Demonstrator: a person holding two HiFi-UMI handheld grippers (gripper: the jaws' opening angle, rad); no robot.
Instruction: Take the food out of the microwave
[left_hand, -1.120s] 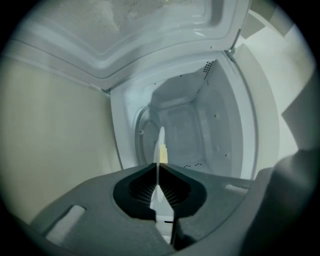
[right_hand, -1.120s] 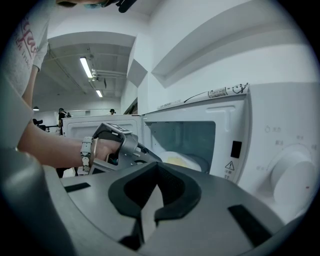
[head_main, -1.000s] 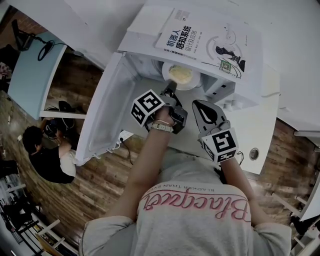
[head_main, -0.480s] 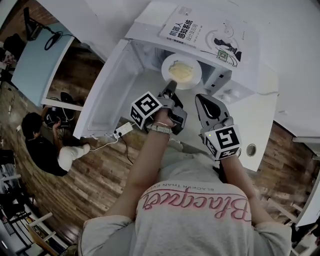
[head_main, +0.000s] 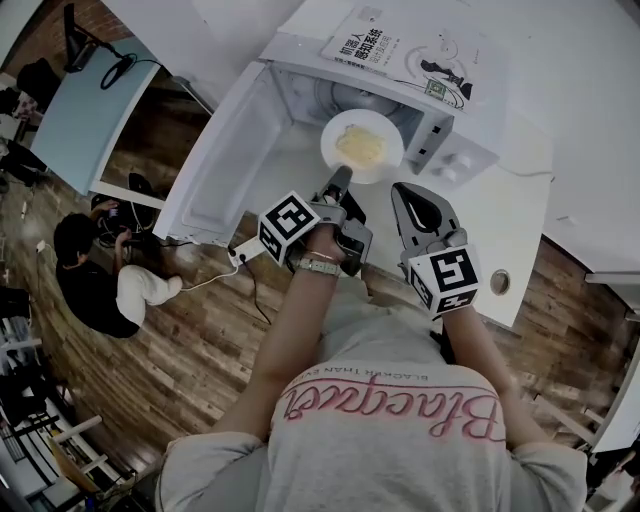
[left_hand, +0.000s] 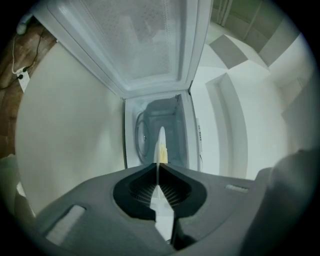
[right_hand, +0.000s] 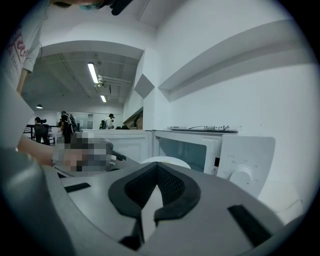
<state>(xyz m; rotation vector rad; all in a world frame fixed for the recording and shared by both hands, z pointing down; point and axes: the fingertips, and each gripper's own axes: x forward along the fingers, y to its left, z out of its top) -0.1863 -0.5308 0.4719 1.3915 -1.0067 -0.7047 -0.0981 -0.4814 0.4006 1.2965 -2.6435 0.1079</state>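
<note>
Microwave door (head_main: 225, 160) is hanging fully open to the left, so it's leaving a clear path out of the cavity.

Left hand-held gripper (head_main: 338, 178) is pinching the near rim of the white plate (head_main: 388, 160). Its own view is showing that rim edge-on, clamped between its jaws. It's gripping at the edge and pointing roughly level. I'm reading that as keeping the plate flat so the yellowish food (head_main: 360, 146) isn't sliding off the middle.

Plate is hanging at the mouth of the microwave (head_main: 455, 160), most of it out front. Can't tell from above whether its far rim is clearing the opening yet.

Book (head_main: 420, 55) is lying flat on the microwave's top, out of the way of the pull.

Right hand-held gripper (head_main: 403, 195) is hovering just beside the plate, jaws pressed together on nothing. Looks like standby, possibly to steady the plate or handle the door.

Room, left to right:
- A person (head_main: 95, 285) is crouching on the wooden floor (head_main: 200, 380), well apart from the work.
- The microwave is standing on a white desk (head_main: 500, 230) against a white wall.
- A round cable hole (head_main: 500, 283) is showing near the desk's front edge at right.
</note>
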